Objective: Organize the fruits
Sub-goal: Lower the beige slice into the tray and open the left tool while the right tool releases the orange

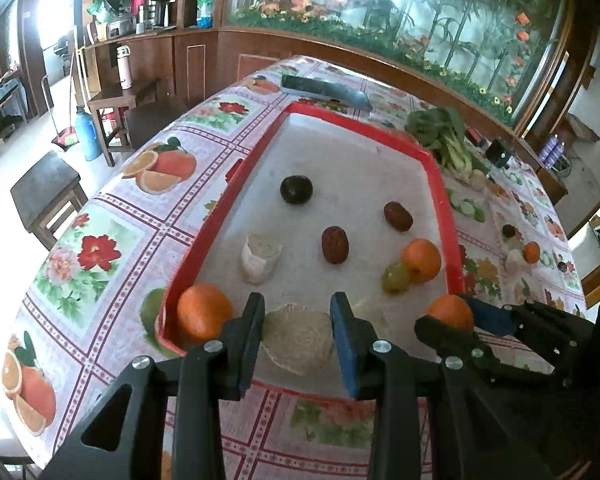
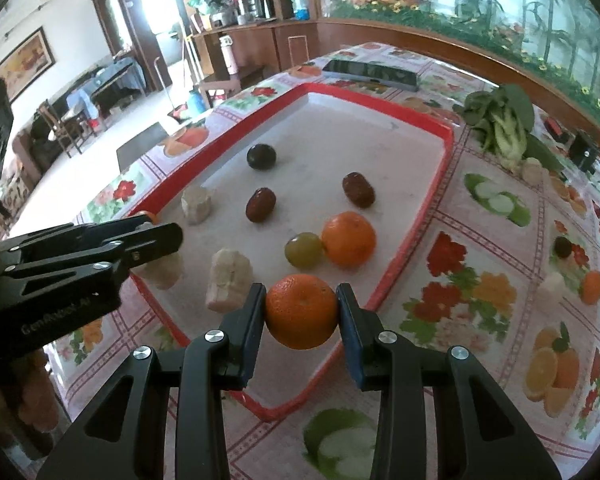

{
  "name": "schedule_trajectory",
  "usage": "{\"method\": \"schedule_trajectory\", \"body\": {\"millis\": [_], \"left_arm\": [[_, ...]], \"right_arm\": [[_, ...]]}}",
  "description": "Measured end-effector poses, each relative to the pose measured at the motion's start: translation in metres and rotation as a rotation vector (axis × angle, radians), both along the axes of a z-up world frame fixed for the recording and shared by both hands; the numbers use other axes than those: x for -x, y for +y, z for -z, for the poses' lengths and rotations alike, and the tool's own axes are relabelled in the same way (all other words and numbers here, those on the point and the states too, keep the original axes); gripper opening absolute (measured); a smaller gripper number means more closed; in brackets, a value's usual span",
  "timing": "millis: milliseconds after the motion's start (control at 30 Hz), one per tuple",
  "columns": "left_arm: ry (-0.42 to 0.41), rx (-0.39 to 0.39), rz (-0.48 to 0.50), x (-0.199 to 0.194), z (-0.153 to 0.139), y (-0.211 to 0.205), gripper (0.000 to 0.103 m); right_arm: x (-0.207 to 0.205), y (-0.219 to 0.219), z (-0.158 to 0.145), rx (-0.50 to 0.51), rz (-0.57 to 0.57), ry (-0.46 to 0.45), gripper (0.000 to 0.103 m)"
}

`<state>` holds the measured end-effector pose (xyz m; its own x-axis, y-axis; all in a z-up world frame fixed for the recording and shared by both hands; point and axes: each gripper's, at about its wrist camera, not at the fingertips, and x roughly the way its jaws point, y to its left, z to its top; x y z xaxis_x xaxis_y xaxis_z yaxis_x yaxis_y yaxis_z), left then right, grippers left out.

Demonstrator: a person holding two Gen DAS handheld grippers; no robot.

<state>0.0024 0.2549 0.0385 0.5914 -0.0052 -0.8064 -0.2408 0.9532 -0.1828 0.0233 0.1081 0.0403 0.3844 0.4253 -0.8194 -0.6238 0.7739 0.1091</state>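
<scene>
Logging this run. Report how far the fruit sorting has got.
Done: orange, grape and two dates lie in the red tray. In hand: right hand-held gripper clamps an orange over it; left hand-held gripper a pale chunk. Left: pieces on the tablecloth.

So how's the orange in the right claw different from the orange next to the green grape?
The round orange held in the right claw is lifted, pinched between the claw's two fingers above the near end of the red-rimmed tray. The round orange beside the green grape lies free on the tray floor, touching the grape. The held one shows a stem dimple; the other's is not visible. Both are bright orange and similar in size.
</scene>
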Motion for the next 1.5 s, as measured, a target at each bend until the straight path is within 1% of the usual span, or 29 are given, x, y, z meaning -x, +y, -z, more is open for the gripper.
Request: {"method": "schedule_trajectory", "body": {"millis": [267,467,567,600,700,800,933,967,1033,1067,1133,1233,1333,1500], "left_arm": [[0.037,-0.007,0.006,-0.011,0.014,-0.003,0.037],[0.04,-0.029,0.003,-0.015,0.016,-0.007,0.037],[0.066,-0.023,-0.015,-0.016,0.021,-0.005,0.044],[0.068,-0.018,-0.022,-0.017,0.021,-0.004,0.047],[0.07,-0.005,-0.036,-0.015,0.02,-0.002,0.052],[0.079,-0.001,-0.047,-0.014,0.019,-0.002,0.055],[0.099,-0.006,-0.058,-0.011,0.019,-0.004,0.059],[0.102,-0.007,-0.061,-0.01,0.018,-0.004,0.06],[0.101,-0.023,-0.072,-0.007,0.016,-0.006,0.069],[0.092,-0.026,-0.074,-0.005,0.013,-0.007,0.07],[0.08,-0.023,-0.08,-0.002,0.009,-0.008,0.077],[0.055,-0.039,-0.096,0.004,0.0,-0.013,0.083],[0.036,-0.06,-0.107,0.01,-0.008,-0.018,0.086],[0.024,-0.084,-0.125,0.019,-0.018,-0.027,0.087]], "right_arm": [[-0.007,0.007,0.011,0.028,-0.002,0.01,0.035],[-0.004,0.011,0.015,0.046,-0.012,0.005,0.035],[-0.003,0.012,0.016,0.054,-0.014,0.001,0.035],[-0.003,0.012,0.016,0.057,-0.014,0.0,0.035],[-0.002,0.014,0.016,0.065,-0.014,-0.002,0.035],[-0.001,0.015,0.015,0.07,-0.012,-0.002,0.037],[0.006,0.015,0.012,0.09,-0.014,-0.027,0.038],[0.008,0.014,0.011,0.091,-0.009,-0.033,0.04],[0.01,0.009,0.008,0.08,0.0,-0.037,0.042],[0.012,0.006,0.005,0.067,0.007,-0.033,0.043],[0.013,0.001,-0.001,0.049,0.016,-0.035,0.044],[0.02,-0.008,-0.012,0.022,0.032,-0.064,0.047],[0.026,-0.021,-0.022,-0.01,0.055,-0.078,0.053],[0.036,-0.04,-0.025,-0.016,0.081,-0.085,0.054]]}}
